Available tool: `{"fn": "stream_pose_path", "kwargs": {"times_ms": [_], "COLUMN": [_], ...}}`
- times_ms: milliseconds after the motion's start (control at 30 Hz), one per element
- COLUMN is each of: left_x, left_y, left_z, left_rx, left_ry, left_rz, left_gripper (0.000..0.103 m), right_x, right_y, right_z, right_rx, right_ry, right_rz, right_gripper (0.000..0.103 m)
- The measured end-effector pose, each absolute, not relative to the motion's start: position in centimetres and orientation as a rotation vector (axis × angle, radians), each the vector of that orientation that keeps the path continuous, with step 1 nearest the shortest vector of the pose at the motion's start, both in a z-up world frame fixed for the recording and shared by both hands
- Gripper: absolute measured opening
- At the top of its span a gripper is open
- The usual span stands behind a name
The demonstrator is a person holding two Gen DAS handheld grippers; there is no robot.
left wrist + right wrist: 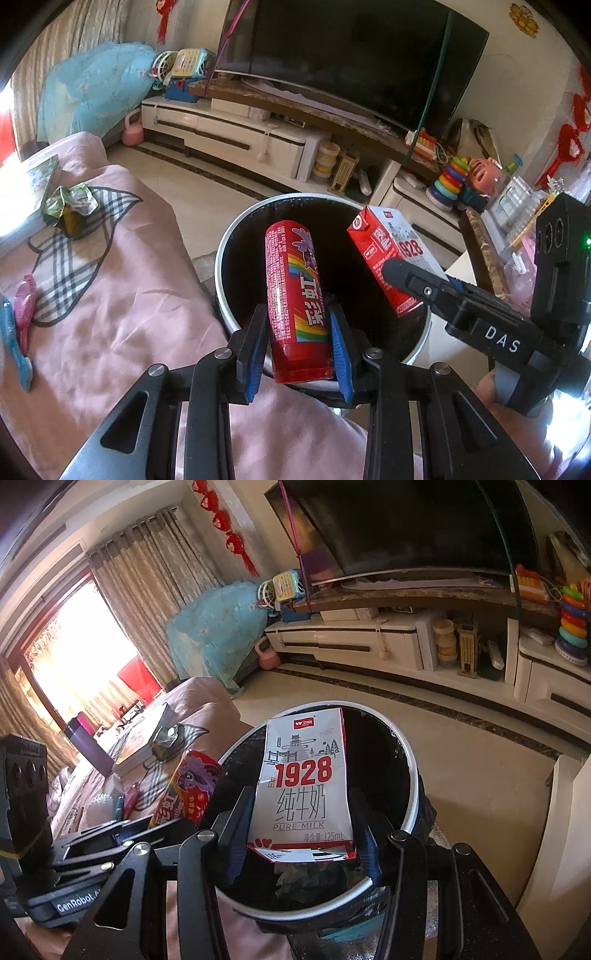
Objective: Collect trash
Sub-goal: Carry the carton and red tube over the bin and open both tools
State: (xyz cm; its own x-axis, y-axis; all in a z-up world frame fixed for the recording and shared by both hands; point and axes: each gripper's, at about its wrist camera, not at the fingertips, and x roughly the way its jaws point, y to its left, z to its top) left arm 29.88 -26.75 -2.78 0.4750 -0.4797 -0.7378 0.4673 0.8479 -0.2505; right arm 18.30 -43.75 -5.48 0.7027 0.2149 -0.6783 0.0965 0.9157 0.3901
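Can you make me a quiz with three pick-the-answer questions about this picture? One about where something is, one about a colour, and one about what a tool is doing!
1. Where is the crumpled green wrapper?
A. on the pink blanket
B. inside the bin
C. on the TV stand

2. What colour is the rainbow candy tube?
A. blue
B. red
C. yellow

3. What is the right tool doing?
A. hanging open with nothing in it
B. lying on the floor
C. gripping the milk carton

Answers: 1 A, it lies on the pink blanket. 2 B, its body is red. 3 C, its fingers clamp the carton's sides over the bin.

Can (295, 299) left of carton (388, 254), over bin (236, 236).
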Motion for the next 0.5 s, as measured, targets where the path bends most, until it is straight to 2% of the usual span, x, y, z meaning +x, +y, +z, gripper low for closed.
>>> {"fn": "stream_pose_path", "kwargs": {"times_ms": [333, 467, 500], "left_x": [31.5, 31.1, 30.9], "left_y": [-27.4, -27.3, -27.1], "left_z": [-3.5, -3.0, -2.8], "left_rx": [-0.029, -0.046, -0.052], "left_ry": [0.947, 0.937, 0.931], "left_rz": [-0.573, -0.563, -0.562], "left_gripper": [0.032, 0.057, 0.057], "right_x": [19.8, 20.0, 19.9], "right_y": [-44.2, -44.8, -44.9], "right_z": [-6.0, -6.1, -6.0], "right_rx": [0.415, 0.452, 0.46], "right_ry": [0.823, 0.825, 0.82], "right_rz": [0.068, 0.073, 0.074], "right_gripper": [0.053, 0.058, 0.062]}}
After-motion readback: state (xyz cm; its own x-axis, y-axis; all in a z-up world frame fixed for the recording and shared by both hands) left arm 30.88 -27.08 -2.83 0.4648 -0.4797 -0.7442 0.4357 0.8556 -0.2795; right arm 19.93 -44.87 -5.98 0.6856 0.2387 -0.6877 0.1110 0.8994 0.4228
